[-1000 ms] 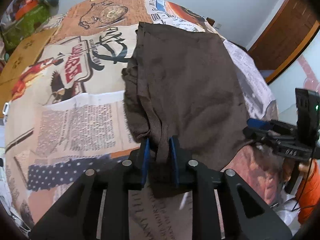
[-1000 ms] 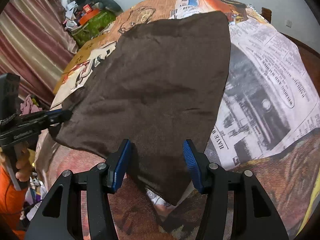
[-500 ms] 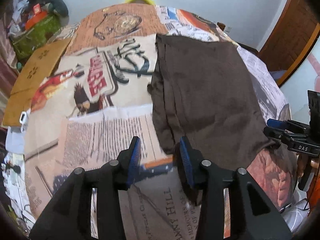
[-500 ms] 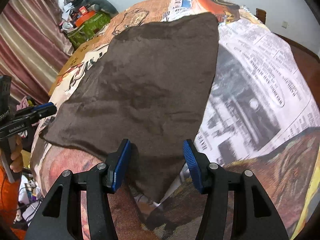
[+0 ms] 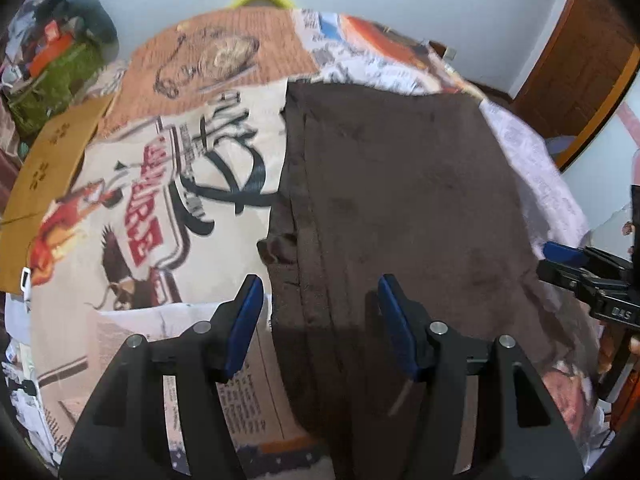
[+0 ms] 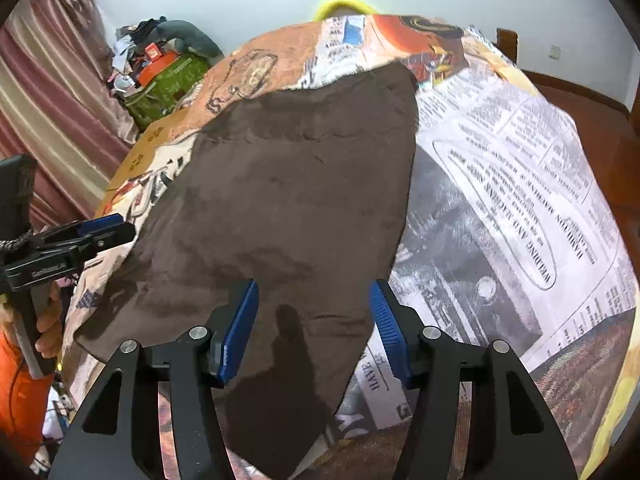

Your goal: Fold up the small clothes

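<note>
Left hand-held gripper (image 5: 320, 320): jaws spread wide, nothing held between the blue pads (image 5: 244, 322). It is held low over the near edge of the bed (image 5: 168, 184), pointed toward the far edge, with the folded left border of the brown garment (image 5: 400, 208) seen in the gap between the fingers. From the right wrist view the same gripper (image 6: 108, 226) is seen at the left edge of the bed, level and pointed inward, its tips just beside the garment's left border; whether cloth is touched cannot be told. A hand (image 6: 50, 324) is wrapped round its handle, below an orange sleeve.

Brown garment (image 6: 288, 208): laid flat on the bed's printed newspaper-pattern cover (image 6: 520, 184), running from the near edge toward the far edge, roughly along the middle. Stacked layers are seen along its left border, with a small bunched lump halfway along.

Right hand-held gripper (image 6: 314, 328): jaws spread, nothing pinched. It is held over the garment's near end, pointed toward the far edge, and its shadow is cast on the cloth. In the left wrist view it (image 5: 560, 258) is seen at the right edge of the bed, level, tips at the garment's right border.
</note>
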Demonstrator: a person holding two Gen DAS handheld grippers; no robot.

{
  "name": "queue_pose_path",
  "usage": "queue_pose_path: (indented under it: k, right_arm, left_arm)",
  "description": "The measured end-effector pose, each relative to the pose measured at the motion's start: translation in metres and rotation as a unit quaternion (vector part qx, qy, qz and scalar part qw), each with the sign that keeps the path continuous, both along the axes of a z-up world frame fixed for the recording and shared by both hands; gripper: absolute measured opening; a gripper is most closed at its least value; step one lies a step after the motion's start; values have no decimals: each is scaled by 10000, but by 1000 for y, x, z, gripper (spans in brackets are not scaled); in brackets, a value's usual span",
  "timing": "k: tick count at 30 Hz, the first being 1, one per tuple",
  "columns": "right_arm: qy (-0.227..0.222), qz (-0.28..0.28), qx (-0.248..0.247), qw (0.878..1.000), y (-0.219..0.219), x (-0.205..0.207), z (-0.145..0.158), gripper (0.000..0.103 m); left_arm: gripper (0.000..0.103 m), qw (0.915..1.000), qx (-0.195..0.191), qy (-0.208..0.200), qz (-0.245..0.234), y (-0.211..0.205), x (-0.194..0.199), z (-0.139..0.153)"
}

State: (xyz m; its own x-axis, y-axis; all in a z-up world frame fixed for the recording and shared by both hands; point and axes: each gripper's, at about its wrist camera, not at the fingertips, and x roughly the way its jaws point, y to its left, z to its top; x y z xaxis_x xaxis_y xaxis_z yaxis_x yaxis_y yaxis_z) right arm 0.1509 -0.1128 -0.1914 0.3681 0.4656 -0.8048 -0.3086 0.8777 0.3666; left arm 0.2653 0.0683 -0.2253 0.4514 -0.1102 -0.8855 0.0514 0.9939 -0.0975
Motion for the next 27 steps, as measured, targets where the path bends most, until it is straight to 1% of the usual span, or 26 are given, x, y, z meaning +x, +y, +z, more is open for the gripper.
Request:
queue_pose_path:
  k: [3,4,6,9,10,12,16,21,24,27]
  right_arm:
    - [136,-8,-129,9998,-4,-2,-9,54]
    - [207,-41,-145,9997,-8,-4,-12,54]
    - [291,-102,-76,9995,-15,-7,-13,54]
    - [422,-206,105,9988,-26,-14,-11,54]
    - [471,-239,158,9985,-30,-17,-11,54]
    - [527,-259,203,9981,-33,-22,-10,54]
    - [588,-178,294,9977,-32,-33,-8,54]
    - [581,-124,278,9978,-24,-33,-8,56]
    - [559,-61,214,9982,-18,-31,-9,56]
    - [505,-15,184,9986,-14,-31,-9,57]
  left_arm:
    - [59,9997,33,201,113,6,1,-16]
    - [59,9996,-44,244,144,10,-1,-19]
    - [59,9993,-178,255,185,17,-7,-20]
    - [59,9996,-11,235,172,21,-20,-15]
    - [59,9996,-14,236,160,22,-25,-14]
    - [59,9994,-167,253,147,24,-34,-9]
    - [59,9975,-621,315,132,26,-47,-5]
    - [59,9973,-630,345,120,17,-50,-9]
    - [59,9959,-803,388,146,17,-48,-8]
    - [59,9960,-807,344,149,17,-47,-4]
